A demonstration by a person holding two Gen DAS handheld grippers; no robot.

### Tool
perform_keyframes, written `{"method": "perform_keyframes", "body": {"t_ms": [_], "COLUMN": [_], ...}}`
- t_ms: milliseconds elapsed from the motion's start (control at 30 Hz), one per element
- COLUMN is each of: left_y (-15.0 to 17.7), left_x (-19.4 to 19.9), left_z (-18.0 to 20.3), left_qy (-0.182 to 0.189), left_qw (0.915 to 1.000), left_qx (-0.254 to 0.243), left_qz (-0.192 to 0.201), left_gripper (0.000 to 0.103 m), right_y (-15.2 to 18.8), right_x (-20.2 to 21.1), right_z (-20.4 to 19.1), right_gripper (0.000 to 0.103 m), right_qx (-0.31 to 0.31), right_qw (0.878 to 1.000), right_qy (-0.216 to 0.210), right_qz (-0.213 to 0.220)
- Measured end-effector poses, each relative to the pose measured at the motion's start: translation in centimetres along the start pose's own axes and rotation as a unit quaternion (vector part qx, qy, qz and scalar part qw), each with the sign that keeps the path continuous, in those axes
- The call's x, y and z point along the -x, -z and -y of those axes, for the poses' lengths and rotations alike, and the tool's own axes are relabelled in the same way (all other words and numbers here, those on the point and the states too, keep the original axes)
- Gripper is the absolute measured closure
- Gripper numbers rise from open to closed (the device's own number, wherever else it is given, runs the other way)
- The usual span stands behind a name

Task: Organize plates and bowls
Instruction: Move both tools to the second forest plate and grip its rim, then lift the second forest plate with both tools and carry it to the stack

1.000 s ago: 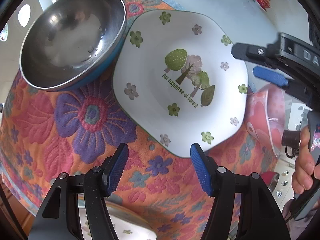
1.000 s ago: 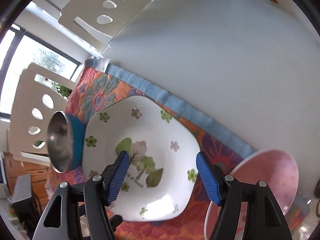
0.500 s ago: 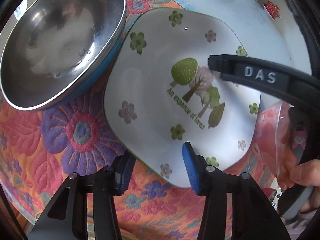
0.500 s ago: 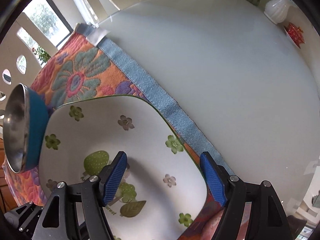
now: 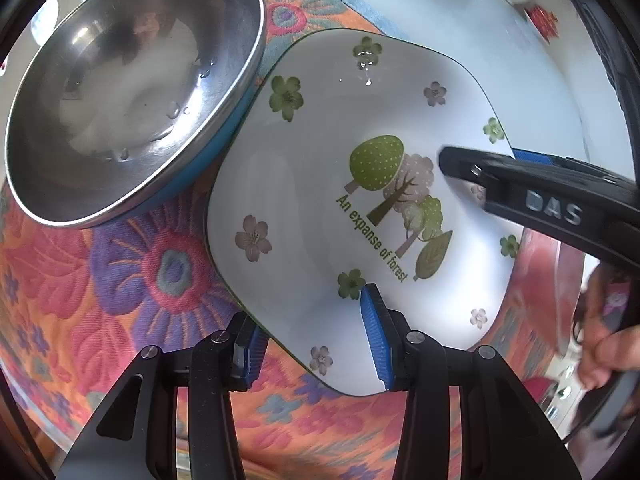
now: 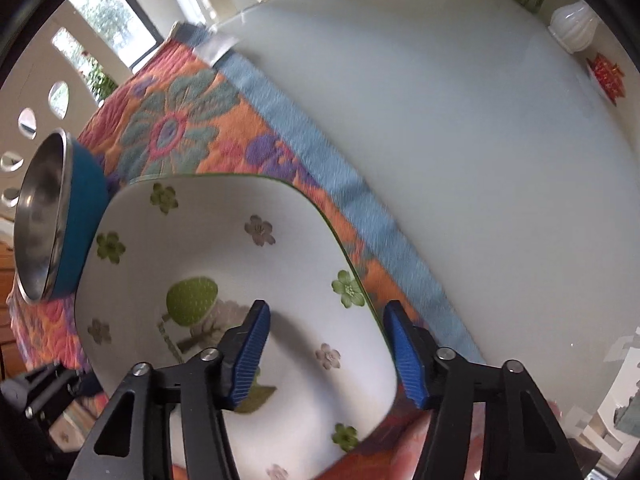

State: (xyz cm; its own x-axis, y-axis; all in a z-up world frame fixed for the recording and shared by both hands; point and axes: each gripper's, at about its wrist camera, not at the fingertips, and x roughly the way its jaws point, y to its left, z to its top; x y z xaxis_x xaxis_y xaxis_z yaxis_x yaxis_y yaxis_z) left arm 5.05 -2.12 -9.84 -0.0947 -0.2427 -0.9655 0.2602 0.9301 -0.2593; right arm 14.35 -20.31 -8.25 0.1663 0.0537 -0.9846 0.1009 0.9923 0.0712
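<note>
As the flowered plate (image 5: 304, 184) lies on the floral mat (image 5: 120, 288), its near edge sits between the parted left gripper (image 5: 314, 340), the parted right gripper (image 6: 326, 354) straddling its three-o'clock rim.

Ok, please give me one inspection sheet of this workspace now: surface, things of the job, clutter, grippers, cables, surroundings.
Surface: pale table, partly covered by a floral cloth with a blue border.
Job's things: white forest plate on the cloth; steel bowl, blue outside, close beside it, water drops inside; pink bowl at the plate's other side.
Clutter: white vase and red ornament at the far edge.
Grippers: left gripper open, straddling the plate's rim; right gripper open, straddling the opposite rim.
Cables: nothing seen.
Surroundings: white chairs, window.
</note>
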Motion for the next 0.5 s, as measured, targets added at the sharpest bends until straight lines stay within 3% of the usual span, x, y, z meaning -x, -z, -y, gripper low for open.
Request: {"method": "perform_keyframes", "body": {"t_ms": [167, 367, 500], "left_y": [0.9, 0.1, 0.2], "left_x": [0.3, -0.1, -0.7], "left_z": [-1.5, -0.8, 1.2], "left_qy": [0.014, -0.007, 0.001], "left_qw": [0.9999, 0.9994, 0.9989], "left_qx": [-0.002, -0.034, -0.046], "left_qz": [-0.007, -0.005, -0.005], "left_gripper": [0.064, 0.062, 0.061], "right_y": [1.7, 0.6, 0.9], "right_x": [-0.3, -1.5, -1.0], "right_z": [-0.4, 1.2, 1.0], "right_gripper": [0.048, 0.043, 0.046], "right_qx": [0.032, -0.036, -0.018], "right_qw": [0.997, 0.996, 0.997], "right_qy": [-0.043, -0.067, -0.063], "right_qz": [-0.056, -0.039, -0.047]}}
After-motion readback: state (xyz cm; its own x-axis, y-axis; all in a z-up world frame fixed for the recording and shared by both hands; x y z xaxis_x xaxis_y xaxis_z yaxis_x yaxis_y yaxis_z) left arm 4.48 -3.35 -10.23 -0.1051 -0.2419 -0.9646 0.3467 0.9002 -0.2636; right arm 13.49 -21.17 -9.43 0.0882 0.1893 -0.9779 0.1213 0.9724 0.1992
